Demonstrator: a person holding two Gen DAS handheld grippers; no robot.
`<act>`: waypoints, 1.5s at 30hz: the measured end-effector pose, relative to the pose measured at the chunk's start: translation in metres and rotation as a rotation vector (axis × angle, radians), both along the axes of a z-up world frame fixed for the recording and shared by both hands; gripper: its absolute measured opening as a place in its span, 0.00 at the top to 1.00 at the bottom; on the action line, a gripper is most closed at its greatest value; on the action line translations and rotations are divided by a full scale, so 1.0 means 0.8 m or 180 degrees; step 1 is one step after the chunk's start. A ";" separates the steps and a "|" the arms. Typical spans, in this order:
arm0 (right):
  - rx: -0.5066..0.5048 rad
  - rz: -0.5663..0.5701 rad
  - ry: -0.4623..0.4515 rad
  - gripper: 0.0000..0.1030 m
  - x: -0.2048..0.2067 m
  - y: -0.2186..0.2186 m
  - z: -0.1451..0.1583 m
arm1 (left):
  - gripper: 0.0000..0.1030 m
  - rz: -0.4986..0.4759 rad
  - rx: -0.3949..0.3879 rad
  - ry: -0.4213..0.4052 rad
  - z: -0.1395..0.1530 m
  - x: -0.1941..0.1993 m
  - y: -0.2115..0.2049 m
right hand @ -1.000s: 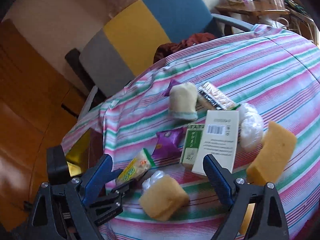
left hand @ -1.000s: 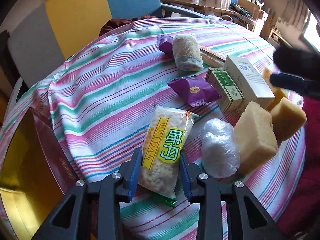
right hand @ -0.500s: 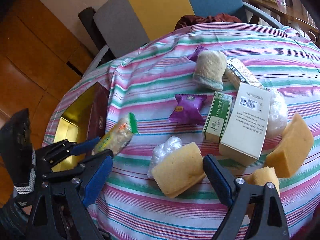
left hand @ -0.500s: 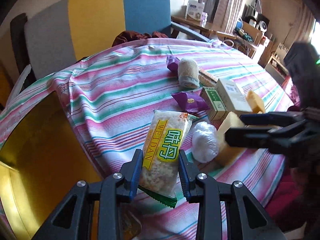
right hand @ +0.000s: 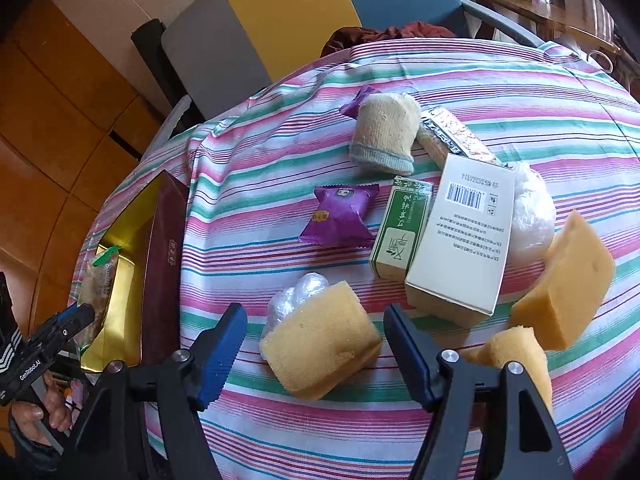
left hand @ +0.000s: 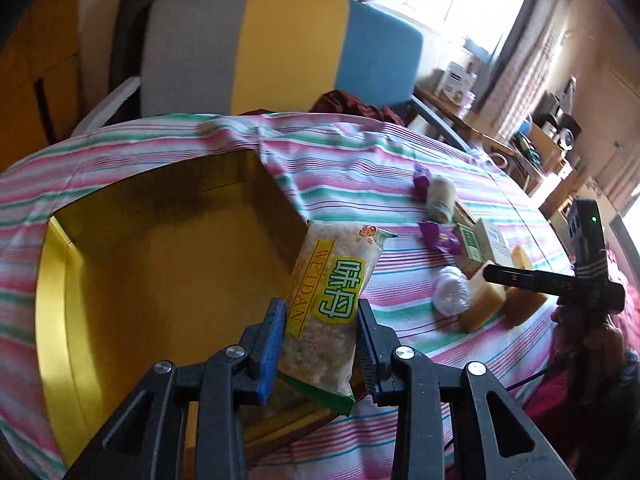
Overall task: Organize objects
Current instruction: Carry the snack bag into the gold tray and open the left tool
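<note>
My left gripper (left hand: 320, 320) is shut on a clear WEIDAN snack packet (left hand: 332, 280) with a yellow-green label. It holds the packet above the near right edge of the open gold-lined box (left hand: 160, 260). The right wrist view shows that same gripper (right hand: 76, 316) and packet (right hand: 98, 280) over the box (right hand: 120, 320) at the far left. My right gripper (right hand: 316, 316) points down over a yellow sponge block (right hand: 320, 340). Its jaws are closing with the sponge between them, and a small gap shows on each side.
On the striped tablecloth lie a purple candy packet (right hand: 340, 216), a green box (right hand: 400, 232), a white box (right hand: 464, 236), a rolled sock (right hand: 384, 136), a foil bar (right hand: 452, 132), two clear plastic wads (right hand: 296, 300) and two more sponges (right hand: 568, 280). A grey-yellow-blue chair (right hand: 280, 12) stands behind.
The left gripper lifted the snack packet off the table and carried it left, over the gold box. The right gripper's jaws narrowed around the sponge block.
</note>
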State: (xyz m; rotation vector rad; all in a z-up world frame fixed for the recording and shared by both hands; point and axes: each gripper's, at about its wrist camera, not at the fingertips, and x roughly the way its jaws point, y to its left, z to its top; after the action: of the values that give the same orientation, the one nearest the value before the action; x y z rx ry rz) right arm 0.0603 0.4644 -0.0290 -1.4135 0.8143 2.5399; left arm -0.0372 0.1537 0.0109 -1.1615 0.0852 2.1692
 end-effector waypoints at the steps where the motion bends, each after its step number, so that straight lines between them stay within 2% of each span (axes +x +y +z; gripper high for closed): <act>1: -0.0006 0.0015 -0.0007 0.29 0.000 -0.002 0.000 | 0.66 0.0056 0.0000 -0.0006 -0.001 -0.001 -0.010; 10: 0.0031 0.0151 -0.0254 0.27 -0.008 -0.014 -0.016 | 0.66 0.0423 -0.0078 -0.0162 -0.029 -0.006 -0.070; 11: 0.0052 0.0158 -0.0300 0.30 -0.009 -0.015 -0.019 | 0.66 0.0444 -0.0086 -0.0177 -0.031 -0.007 -0.072; 13: 0.0185 0.0152 -0.0378 0.41 -0.010 -0.018 -0.022 | 0.66 0.0499 -0.0100 -0.0186 -0.034 -0.007 -0.078; 15: 0.0231 0.0150 -0.0360 0.46 -0.010 -0.019 -0.021 | 0.66 0.0549 -0.0109 -0.0178 -0.034 -0.009 -0.083; 21: 0.0272 0.0191 -0.0353 0.47 -0.011 -0.023 -0.020 | 0.66 0.0759 -0.0076 -0.0211 -0.035 -0.026 -0.108; 25: 0.0263 0.0177 -0.0347 0.47 -0.011 -0.022 -0.020 | 0.66 0.1000 -0.0006 -0.0370 -0.041 -0.053 -0.135; 31: 0.0279 0.0192 -0.0354 0.47 -0.013 -0.024 -0.020 | 0.66 0.1365 -0.0054 -0.0478 -0.049 -0.115 -0.161; 37: 0.0276 0.0193 -0.0355 0.47 -0.014 -0.024 -0.021 | 0.66 0.1733 -0.0444 -0.0429 -0.069 -0.176 -0.157; 39: 0.0278 0.0195 -0.0351 0.47 -0.014 -0.023 -0.021 | 0.67 0.1761 -0.0527 -0.0358 -0.071 -0.183 -0.153; 42: 0.0294 0.0209 -0.0354 0.47 -0.014 -0.023 -0.021 | 0.68 0.1758 -0.0827 -0.0116 -0.074 -0.193 -0.138; 45: 0.0300 0.0200 -0.0350 0.47 -0.015 -0.025 -0.021 | 0.68 0.1762 -0.0894 -0.0057 -0.074 -0.194 -0.136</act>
State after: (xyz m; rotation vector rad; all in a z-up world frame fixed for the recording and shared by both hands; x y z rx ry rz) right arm 0.0485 0.4445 -0.0456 -1.5560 0.6335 2.4832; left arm -0.1927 0.0448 -0.0481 -1.4975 0.0671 2.6925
